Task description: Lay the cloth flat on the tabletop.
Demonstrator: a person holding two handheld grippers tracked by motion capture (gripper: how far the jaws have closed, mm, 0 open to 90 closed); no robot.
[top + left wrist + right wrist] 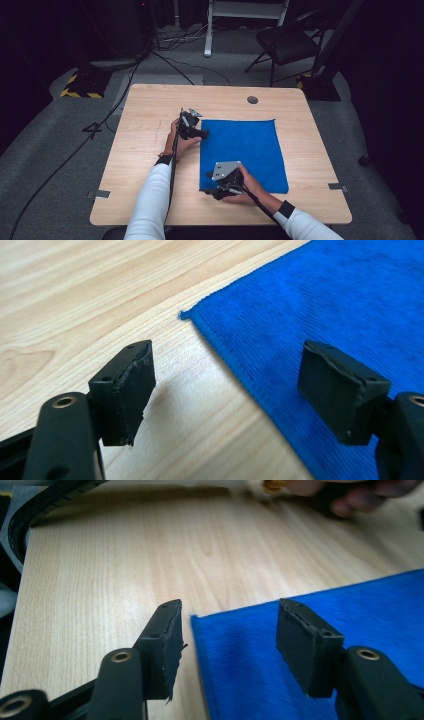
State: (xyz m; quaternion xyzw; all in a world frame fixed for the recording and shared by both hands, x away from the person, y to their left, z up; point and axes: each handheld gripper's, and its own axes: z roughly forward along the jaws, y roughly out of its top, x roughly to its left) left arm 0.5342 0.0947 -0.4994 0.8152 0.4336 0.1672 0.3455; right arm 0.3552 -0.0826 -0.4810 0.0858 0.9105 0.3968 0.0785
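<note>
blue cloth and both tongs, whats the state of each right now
blue cloth: spread flat on the table, unfolded, not gripped
left tongs: open, straddling the cloth's left edge near its far corner
right tongs: open, straddling the cloth's near left corner

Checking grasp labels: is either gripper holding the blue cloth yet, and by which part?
Nothing is held. The left gripper straddles the blue cloth's left edge near a corner, jaws open. The right gripper straddles another corner, also open.
</note>
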